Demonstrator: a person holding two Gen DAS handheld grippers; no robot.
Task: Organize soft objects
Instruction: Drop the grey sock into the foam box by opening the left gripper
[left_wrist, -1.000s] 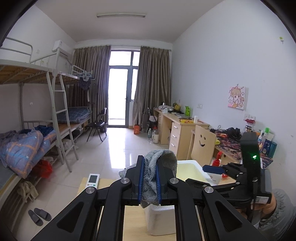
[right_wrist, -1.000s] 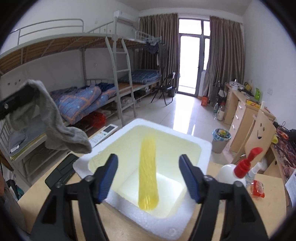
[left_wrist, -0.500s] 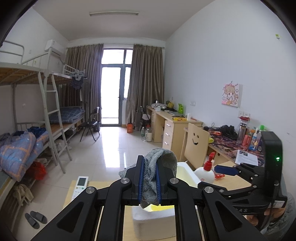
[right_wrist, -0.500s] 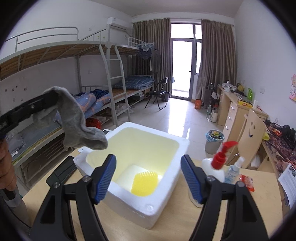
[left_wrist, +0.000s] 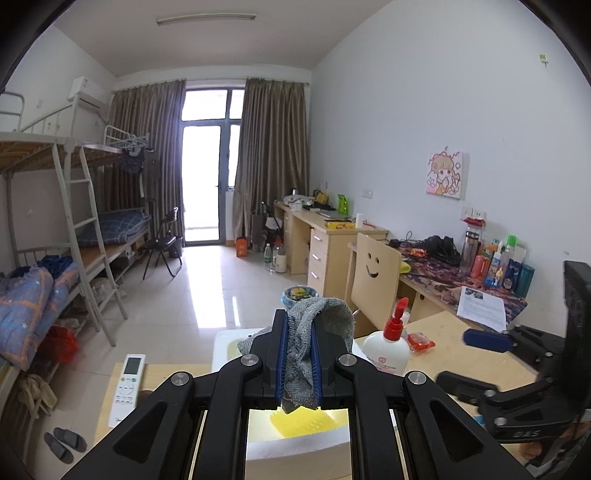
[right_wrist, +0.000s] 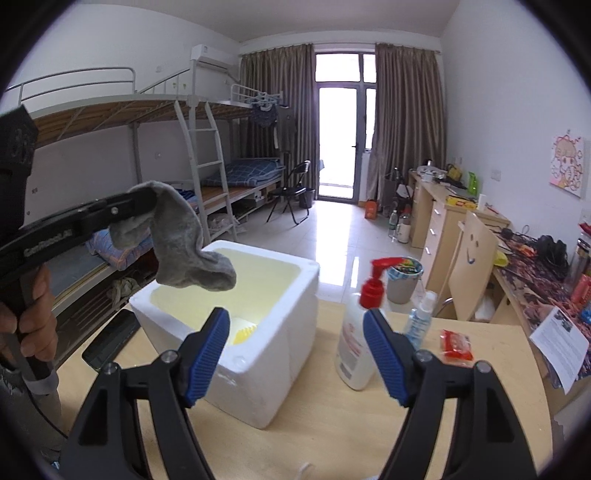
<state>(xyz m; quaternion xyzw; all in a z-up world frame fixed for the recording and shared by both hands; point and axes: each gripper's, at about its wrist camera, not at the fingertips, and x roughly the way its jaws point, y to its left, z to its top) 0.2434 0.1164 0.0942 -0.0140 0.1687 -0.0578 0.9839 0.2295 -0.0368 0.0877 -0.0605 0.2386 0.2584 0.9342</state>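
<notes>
Right now my left tongs (left_wrist: 298, 363) are pinching a grey sock (right_wrist: 184, 242) tight between their blue pads, and I hold it up over the white foam box (right_wrist: 266, 354), near the box's left rim as the right wrist camera sees it. I keep the sock high so its drooping toe clears the foam wall; I judge the box to be where the soft things go, since a yellow sponge-like piece (right_wrist: 244, 334) already lies on its floor. The grip sits around the sock's middle, so both ends hang free and should fall away cleanly on release.

My right tongs (right_wrist: 295, 354) carry nothing; their jaws are opening, with only air between them, and they sit on the near side of the box, aimed at the gap between it and the pump bottle (right_wrist: 356, 343).

Just right of the box on the tabletop (right_wrist: 332, 435) stands that white pump bottle with its red top, with a small spray bottle (right_wrist: 419, 317) behind it and a red packet (right_wrist: 456, 343) further right. Left of the box lie a black flat device (right_wrist: 110, 338) and a white remote (left_wrist: 127, 384). The pump bottle looks like the likeliest thing to knock if my right hand swings wide. Nothing blocks the box's open top.
</notes>
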